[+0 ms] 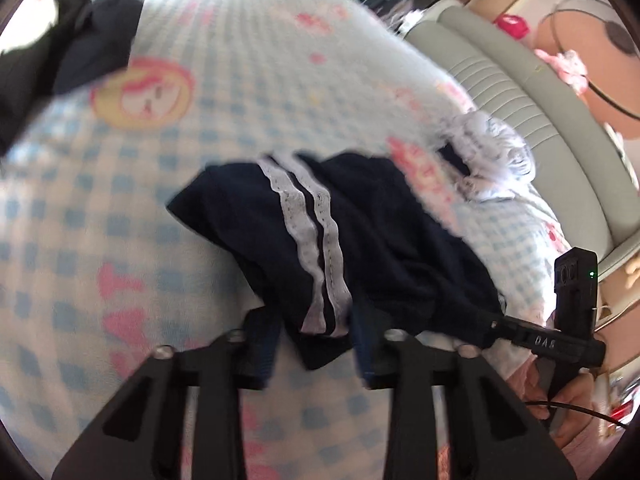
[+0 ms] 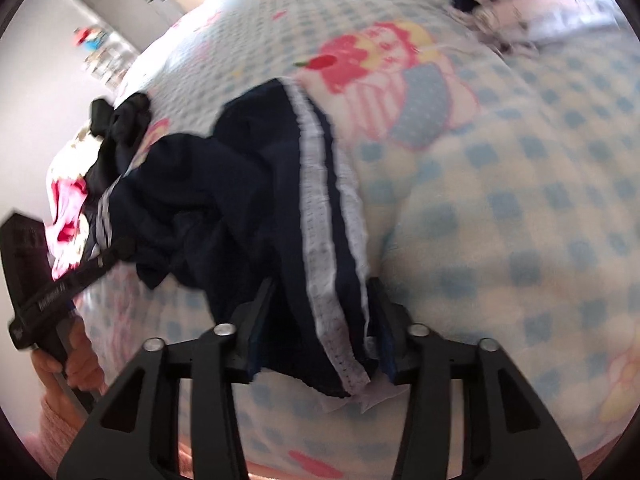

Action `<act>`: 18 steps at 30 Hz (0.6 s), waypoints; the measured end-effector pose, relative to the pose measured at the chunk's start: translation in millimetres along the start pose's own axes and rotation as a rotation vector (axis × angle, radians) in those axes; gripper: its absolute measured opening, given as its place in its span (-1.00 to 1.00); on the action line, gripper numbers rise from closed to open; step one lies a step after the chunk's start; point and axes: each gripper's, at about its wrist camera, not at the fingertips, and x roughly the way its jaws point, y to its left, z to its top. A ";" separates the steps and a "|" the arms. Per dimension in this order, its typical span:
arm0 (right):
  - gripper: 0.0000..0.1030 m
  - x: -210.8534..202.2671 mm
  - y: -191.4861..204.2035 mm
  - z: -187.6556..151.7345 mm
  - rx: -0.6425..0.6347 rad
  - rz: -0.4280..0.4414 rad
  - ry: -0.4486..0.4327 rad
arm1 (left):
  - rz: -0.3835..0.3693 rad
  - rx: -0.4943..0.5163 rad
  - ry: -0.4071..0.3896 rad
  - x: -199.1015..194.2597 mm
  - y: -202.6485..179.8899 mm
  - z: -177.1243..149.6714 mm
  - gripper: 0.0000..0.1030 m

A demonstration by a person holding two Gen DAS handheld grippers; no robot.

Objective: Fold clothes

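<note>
A navy garment [image 1: 380, 232] with two white lace stripes lies crumpled on a blue-and-white checked blanket [image 1: 120, 208]. In the left wrist view my left gripper [image 1: 316, 340] is shut on the garment's near corner, where the lace stripes end. Off to the right, my right gripper [image 1: 494, 324] pinches the garment's other edge. The right wrist view shows the right gripper [image 2: 320, 328] shut on the striped hem of the garment [image 2: 200, 200]. There the left gripper [image 2: 120, 248] bites the fabric's far left edge.
The blanket [image 2: 500, 200] carries pink cartoon prints. A pile of dark clothes [image 1: 80, 52] lies at the far side, dark clothes [image 2: 124, 120] again near a pink-and-white cloth [image 2: 68, 208]. A white lacy garment [image 1: 488, 152] rests by a grey-green padded edge [image 1: 540, 120]. A hand [image 1: 568, 400] holds the right gripper.
</note>
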 end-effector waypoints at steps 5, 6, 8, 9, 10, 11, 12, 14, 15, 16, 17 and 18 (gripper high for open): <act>-0.77 -41.6 2.0 1.7 0.041 0.183 -0.106 | -0.076 -0.004 -0.121 -43.6 -19.0 12.2 -0.72; -0.77 -47.6 4.2 2.6 0.031 0.201 -0.116 | -0.089 0.007 -0.132 -51.5 -21.3 13.7 -0.72; -0.74 -51.8 8.4 4.7 0.008 0.206 -0.120 | -0.101 0.024 -0.139 -61.1 -23.2 15.8 -0.72; -0.59 -47.1 9.8 5.9 0.004 0.181 -0.108 | -0.097 0.026 -0.134 -61.2 -22.0 16.1 -0.72; -0.50 -39.4 9.3 6.1 0.005 0.150 -0.087 | -0.093 0.028 -0.129 -61.3 -20.8 16.5 -0.72; -0.47 -36.5 7.1 4.1 0.014 0.121 -0.068 | -0.090 0.030 -0.124 -61.4 -19.6 16.8 -0.72; -0.47 -33.6 4.9 2.1 0.023 0.092 -0.049 | -0.086 0.031 -0.119 -61.5 -18.4 17.2 -0.71; -0.46 -30.3 0.3 -3.5 0.058 0.051 -0.023 | -0.023 0.026 -0.089 -54.4 -11.9 13.9 -0.71; -0.46 -32.9 -5.7 -7.6 0.070 0.045 -0.016 | 0.005 0.022 -0.073 -50.4 -7.9 11.6 -0.71; -0.45 -35.5 -8.7 -9.5 0.072 0.032 -0.018 | 0.027 0.020 -0.055 -46.4 -2.6 8.6 -0.71; -0.36 -38.0 -11.6 -11.3 0.072 0.019 -0.021 | 0.046 0.018 -0.036 -42.3 3.1 5.5 -0.70; -0.25 -40.5 -14.5 -13.2 0.073 0.006 -0.024 | 0.065 0.016 -0.016 -38.3 8.8 2.4 -0.70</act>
